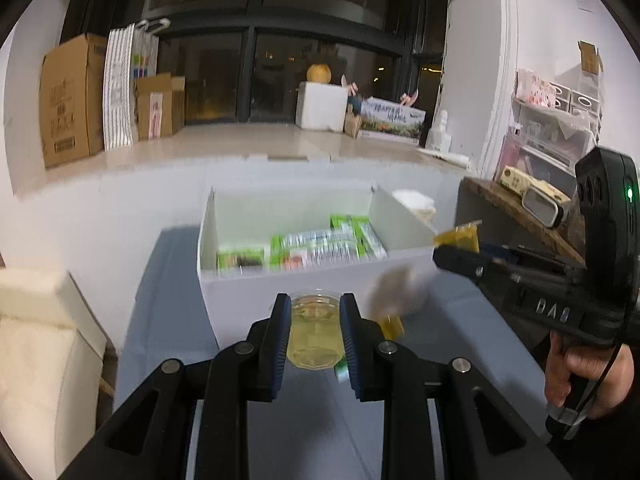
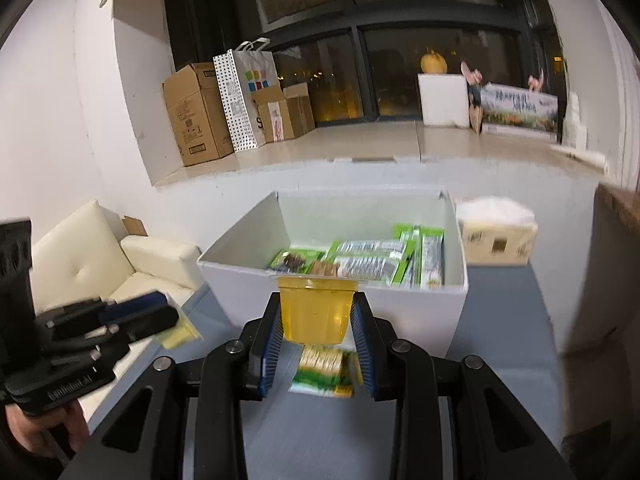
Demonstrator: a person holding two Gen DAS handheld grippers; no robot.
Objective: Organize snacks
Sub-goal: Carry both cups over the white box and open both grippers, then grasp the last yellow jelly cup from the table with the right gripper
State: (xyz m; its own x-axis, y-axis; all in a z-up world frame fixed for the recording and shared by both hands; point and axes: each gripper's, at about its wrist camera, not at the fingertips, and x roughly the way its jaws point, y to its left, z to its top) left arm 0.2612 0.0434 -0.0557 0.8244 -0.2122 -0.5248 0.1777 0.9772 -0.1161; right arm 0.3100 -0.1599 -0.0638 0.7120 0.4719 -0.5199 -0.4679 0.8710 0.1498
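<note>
My left gripper (image 1: 315, 328) is shut on a yellow jelly cup (image 1: 316, 330), held just in front of the white box (image 1: 256, 280). My right gripper (image 2: 316, 328) is shut on another yellow jelly cup (image 2: 316, 308), also raised before the white box (image 2: 400, 308). The box holds several green snack packets (image 1: 320, 246), also seen in the right wrist view (image 2: 376, 260). A green and yellow snack packet (image 2: 324, 370) lies on the blue-grey table below my right gripper. The right gripper shows in the left view (image 1: 456, 246) with its cup (image 1: 460, 236); the left gripper shows in the right view (image 2: 160, 320).
The blue-grey table (image 2: 508, 320) carries the box. A tissue pack (image 2: 496, 236) stands right of the box. A cream sofa (image 2: 100, 256) is at the left. A wooden shelf (image 1: 520, 208) with a small device is at the right. Cardboard boxes (image 2: 200, 116) stand on the window ledge behind.
</note>
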